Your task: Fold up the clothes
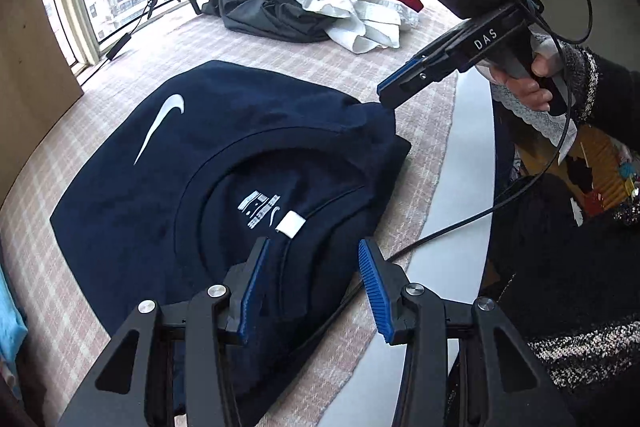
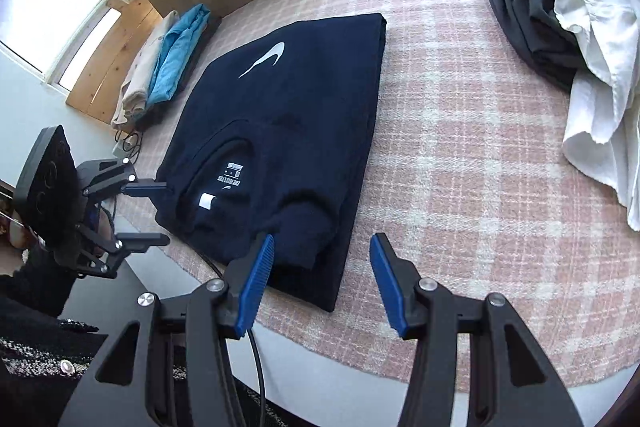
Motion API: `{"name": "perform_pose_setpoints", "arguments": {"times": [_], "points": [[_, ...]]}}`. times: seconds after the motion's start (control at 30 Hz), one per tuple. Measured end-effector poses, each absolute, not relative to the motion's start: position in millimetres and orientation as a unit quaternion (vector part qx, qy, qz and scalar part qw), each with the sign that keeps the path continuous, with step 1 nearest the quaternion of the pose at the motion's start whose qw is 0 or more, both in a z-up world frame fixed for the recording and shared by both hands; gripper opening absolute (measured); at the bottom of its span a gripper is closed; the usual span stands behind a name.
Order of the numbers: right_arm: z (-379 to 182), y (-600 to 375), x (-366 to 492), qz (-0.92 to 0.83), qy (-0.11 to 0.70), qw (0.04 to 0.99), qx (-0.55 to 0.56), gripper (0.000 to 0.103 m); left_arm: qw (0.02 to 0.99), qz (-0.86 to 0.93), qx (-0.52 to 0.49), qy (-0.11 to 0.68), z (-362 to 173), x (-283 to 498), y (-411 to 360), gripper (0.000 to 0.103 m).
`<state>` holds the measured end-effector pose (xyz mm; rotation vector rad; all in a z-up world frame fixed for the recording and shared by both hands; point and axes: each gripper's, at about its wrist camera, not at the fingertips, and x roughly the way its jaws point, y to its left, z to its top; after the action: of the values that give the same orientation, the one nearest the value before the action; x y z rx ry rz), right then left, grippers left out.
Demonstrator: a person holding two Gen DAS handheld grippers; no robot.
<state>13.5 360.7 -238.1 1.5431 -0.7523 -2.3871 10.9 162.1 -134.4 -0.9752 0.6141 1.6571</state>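
1. I see the navy shirt point(image 2: 288, 131) lying folded to a rectangle, collar up, near the near edge of the plaid-covered bed point(image 2: 460, 167); a further fold or a carry to the folded stack point(image 2: 168, 63) both fit.
2. My left gripper point(image 1: 316, 283) is wide open over the collar, holding nothing.
3. My right gripper point(image 2: 322, 279) is wide open at the shirt's near corner, holding nothing.

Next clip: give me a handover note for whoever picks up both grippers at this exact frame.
Left gripper: open, empty, at the collar end of the navy shirt.
Right gripper: open, empty, at the shirt's near corner.
Navy shirt lies folded into a rectangle on the checked cloth.
Done: folded stack beside the wooden panel.
Left: likely one more fold or moving the shirt to the stack, then the unfolded pile.
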Motion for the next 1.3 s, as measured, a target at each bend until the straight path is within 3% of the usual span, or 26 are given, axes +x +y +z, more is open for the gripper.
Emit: {"name": "perform_pose_setpoints", "arguments": {"times": [0.2, 0.27, 0.3, 0.47, 0.6, 0.7, 0.83, 0.97, 1.0, 1.03, 1.1, 1.2, 1.3], "points": [[-248.8, 354.7, 11.6, -0.806, -0.281, 0.119, 0.507, 0.049, 0.550, 0.661, -0.432, 0.270, -154.4, 1.5, 188.5, 0.042], [-252.0, 348.4, 8.8, -0.803, -0.274, 0.129, 0.513, 0.032, 0.555, 0.655, -0.438, 0.266, -154.6, -0.4, 183.2, 0.042], [-251.8, 344.4, 8.7, -0.802, -0.270, 0.138, 0.515, 0.007, 0.557, 0.652, -0.441, 0.264, -154.5, -0.9, 180.6, 0.042], [-250.0, 339.4, 23.3, -0.798, -0.214, 0.134, 0.547, 0.008, 0.555, 0.656, -0.447, 0.248, -141.1, -1.0, 162.0, 0.042], [-240.2, 344.6, 25.0, -0.807, -0.200, 0.098, 0.548, 0.033, 0.542, 0.663, -0.452, 0.251, -139.5, -4.7, 151.5, 0.043], [-221.1, 342.4, 24.9, -0.832, -0.171, 0.080, 0.522, 0.033, 0.534, 0.662, -0.465, 0.247, -145.2, -6.5, 143.6, 0.043], [-208.1, 315.0, 11.5, -0.844, -0.124, 0.144, 0.501, 0.033, 0.528, 0.641, -0.474, 0.292, -166.3, 4.2, 137.2, 0.040], [-206.3, 308.1, 2.3, -0.841, -0.118, 0.163, 0.502, 0.035, 0.543, 0.624, -0.491, 0.274, -166.4, 4.0, 130.1, 0.027], [-205.8, 306.3, 0.0, -0.840, -0.116, 0.168, 0.503, 0.044, 0.545, 0.618, -0.500, 0.266, -164.0, 3.9, 127.2, 0.027], [-205.4, 304.6, -2.3, -0.839, -0.115, 0.172, 0.503, 0.046, 0.540, 0.624, -0.499, 0.264, -157.3, 4.8, 120.6, 0.027], [-204.5, 301.1, -6.9, -0.837, -0.111, 0.181, 0.504, 0.046, 0.524, 0.646, -0.491, 0.262, -139.7, 7.3, 103.4, 0.028], [-203.2, 295.8, -13.9, -0.834, -0.107, 0.195, 0.505, 0.046, 0.486, 0.699, -0.477, 0.219, -110.0, -0.4, 61.0, 0.038], [-201.8, 290.6, -20.8, -0.831, -0.102, 0.209, 0.505, 0.046, 0.434, 0.736, -0.484, 0.188, -107.1, -16.3, 25.3, 0.038]]}}
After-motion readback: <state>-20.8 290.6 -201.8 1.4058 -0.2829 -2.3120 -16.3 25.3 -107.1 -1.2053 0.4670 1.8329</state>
